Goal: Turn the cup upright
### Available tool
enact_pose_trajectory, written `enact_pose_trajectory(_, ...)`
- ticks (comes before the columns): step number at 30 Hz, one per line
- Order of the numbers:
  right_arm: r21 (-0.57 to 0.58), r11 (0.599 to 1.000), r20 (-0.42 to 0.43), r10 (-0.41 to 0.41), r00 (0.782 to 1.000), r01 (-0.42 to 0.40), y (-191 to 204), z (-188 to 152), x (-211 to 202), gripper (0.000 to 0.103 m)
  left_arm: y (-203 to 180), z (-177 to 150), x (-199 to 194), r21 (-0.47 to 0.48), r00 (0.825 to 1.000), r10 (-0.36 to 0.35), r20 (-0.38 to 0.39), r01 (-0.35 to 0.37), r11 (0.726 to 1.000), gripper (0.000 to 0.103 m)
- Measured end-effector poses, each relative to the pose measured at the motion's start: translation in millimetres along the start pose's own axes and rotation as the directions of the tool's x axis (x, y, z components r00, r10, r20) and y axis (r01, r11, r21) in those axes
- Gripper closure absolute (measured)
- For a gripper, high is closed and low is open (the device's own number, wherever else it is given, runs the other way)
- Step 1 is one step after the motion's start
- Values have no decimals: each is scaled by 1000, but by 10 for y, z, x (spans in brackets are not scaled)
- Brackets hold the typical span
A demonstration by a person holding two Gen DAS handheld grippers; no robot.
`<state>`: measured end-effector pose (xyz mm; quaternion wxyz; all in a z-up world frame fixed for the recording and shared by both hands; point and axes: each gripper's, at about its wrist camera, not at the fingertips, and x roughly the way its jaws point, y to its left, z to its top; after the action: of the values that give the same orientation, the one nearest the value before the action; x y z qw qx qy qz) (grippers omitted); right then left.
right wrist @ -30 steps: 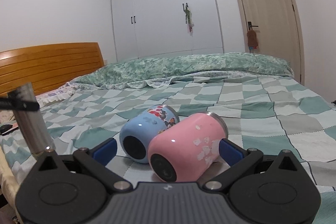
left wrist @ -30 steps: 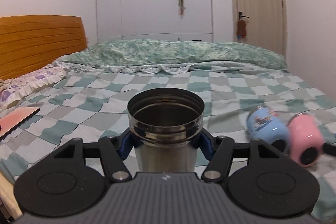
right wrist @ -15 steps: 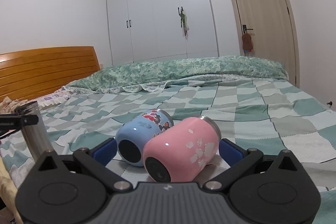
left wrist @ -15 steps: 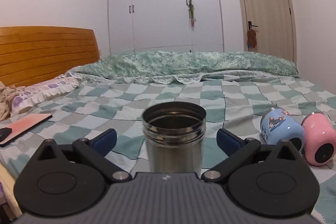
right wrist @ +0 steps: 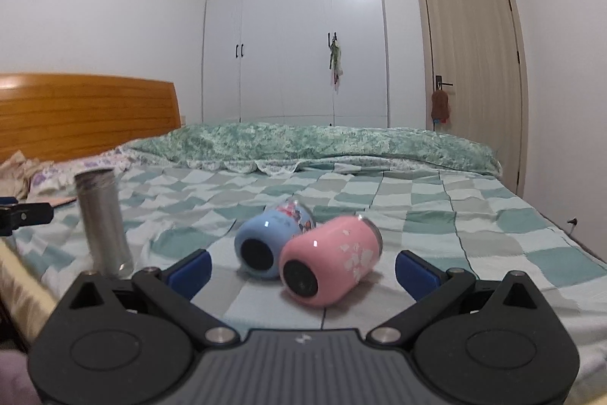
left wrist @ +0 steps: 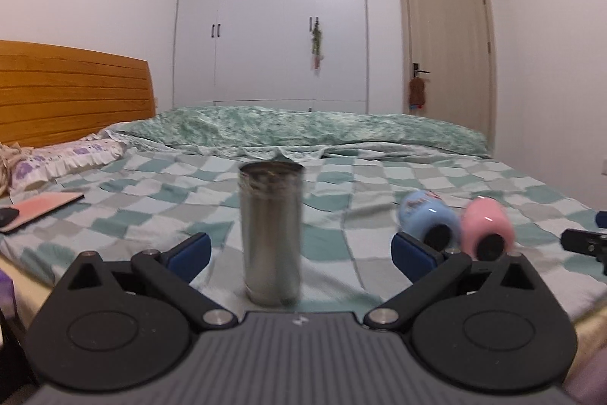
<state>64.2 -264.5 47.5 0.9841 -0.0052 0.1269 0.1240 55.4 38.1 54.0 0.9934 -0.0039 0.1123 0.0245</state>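
The pink cup (right wrist: 329, 264) lies on its side at twelve o'clock from the right tool (right wrist: 302, 266) — base toward it, jaws wide; the left tool (left wrist: 300, 253) is also wide, empty.

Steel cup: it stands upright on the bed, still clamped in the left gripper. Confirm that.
Not clamped. The steel cup does stand upright on the bed, but the left gripper is open, its fingers clear of it, as the left wrist view shows.

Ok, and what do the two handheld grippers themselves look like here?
Both look alike. The left gripper and right gripper have a ribbed grey body with a small white logo, black linkage arms with silver pivot pins, round black discs, and blue finger pads.
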Motion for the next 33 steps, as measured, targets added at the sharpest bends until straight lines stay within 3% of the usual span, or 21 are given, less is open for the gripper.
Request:
enact_pose_trajectory(7,-38,999,-39,-22,999,21,49,-304,-378,0,-220,-391,-239,3,1000,-24,15,24,1000,0)
enact_pose_trajectory(11,-49,994,-14,-97,995,96,37,-466,-456,0,-268,-557,-214,-14,1000,-15,25,15,1000,0)
enact_pose_trajectory(15,-24,994,26,-109,994,110,-53,-500,-522,0,-272,-589,-182,-37,1000,-8,18,8,999,0)
enact_pose_trajectory(33,-1,993,34,-116,993,116,-110,-512,-536,0,-308,-610,-208,-12,999,-14,36,15,1000,0)
